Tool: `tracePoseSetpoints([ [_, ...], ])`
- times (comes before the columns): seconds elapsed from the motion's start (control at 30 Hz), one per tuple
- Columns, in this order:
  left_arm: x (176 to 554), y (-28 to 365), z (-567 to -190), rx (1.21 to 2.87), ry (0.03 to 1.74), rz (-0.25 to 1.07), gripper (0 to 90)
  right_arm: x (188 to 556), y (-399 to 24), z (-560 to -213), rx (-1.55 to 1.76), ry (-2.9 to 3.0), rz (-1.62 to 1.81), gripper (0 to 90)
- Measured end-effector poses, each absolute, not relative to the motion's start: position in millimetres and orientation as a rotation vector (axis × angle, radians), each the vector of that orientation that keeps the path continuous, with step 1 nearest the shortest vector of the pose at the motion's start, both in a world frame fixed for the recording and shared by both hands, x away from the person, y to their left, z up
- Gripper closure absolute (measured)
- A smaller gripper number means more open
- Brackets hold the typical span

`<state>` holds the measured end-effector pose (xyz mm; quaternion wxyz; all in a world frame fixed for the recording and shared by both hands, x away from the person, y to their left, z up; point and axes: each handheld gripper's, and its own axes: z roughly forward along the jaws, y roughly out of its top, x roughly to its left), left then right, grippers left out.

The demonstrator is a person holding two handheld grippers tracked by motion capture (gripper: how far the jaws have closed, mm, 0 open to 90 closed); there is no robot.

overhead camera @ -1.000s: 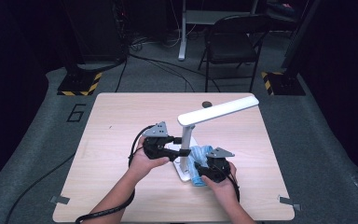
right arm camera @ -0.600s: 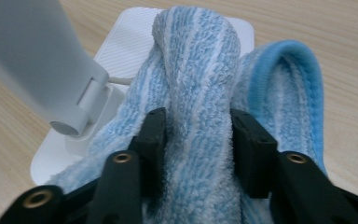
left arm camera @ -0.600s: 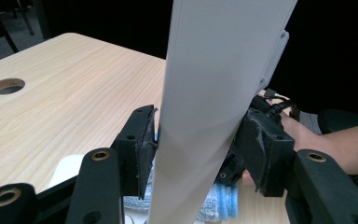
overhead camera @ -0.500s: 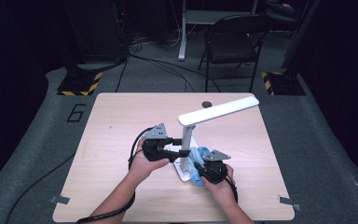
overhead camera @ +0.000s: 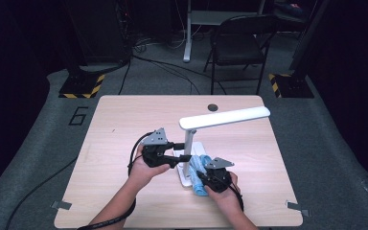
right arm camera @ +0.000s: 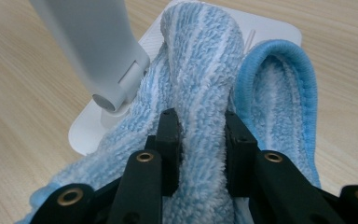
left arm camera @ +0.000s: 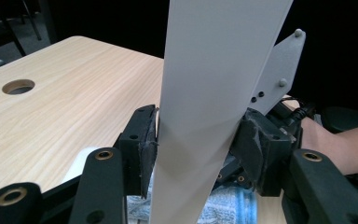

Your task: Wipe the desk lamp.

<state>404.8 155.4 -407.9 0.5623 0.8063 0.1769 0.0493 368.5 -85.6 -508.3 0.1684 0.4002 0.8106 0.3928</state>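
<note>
A white desk lamp [overhead camera: 189, 143] stands on the wooden table [overhead camera: 124, 120], its long head [overhead camera: 225, 118] reaching to the right. My left gripper [overhead camera: 184, 157] is shut on the lamp's upright post [left arm camera: 205, 93], one pad on each side. A blue-and-white striped cloth [overhead camera: 199, 165] lies bunched over the lamp's flat base [right arm camera: 270, 30]. My right gripper [right arm camera: 201, 126] has just been closing and now pinches a fold of the cloth [right arm camera: 200, 70] right beside the foot of the post [right arm camera: 88, 42]. In the high view the right gripper [overhead camera: 202, 178] sits just right of the base.
A round cable hole [overhead camera: 212, 107] is near the table's far edge. A black folding chair [overhead camera: 239, 48] stands beyond the table. The person's forearms come in over the near edge. Tape tabs mark the near corners [overhead camera: 60, 205].
</note>
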Motion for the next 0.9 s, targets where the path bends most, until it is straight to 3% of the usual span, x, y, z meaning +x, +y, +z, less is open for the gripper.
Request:
tracePoseSetpoints([
  [0.4,400.0,165.8,-405.8,1.87,0.432,0.102,50.0,374.0,-97.6,-483.2,1.227,2.217,1.298,71.1],
  [0.63,397.4,166.9,-407.2,1.908,0.404,0.113,59.9,375.0,-96.2,-453.4,1.192,2.211,1.439,71.0],
  [0.9,398.7,167.5,-409.2,1.907,0.406,0.086,61.0,382.3,-81.9,-478.0,1.241,2.321,1.355,71.3],
])
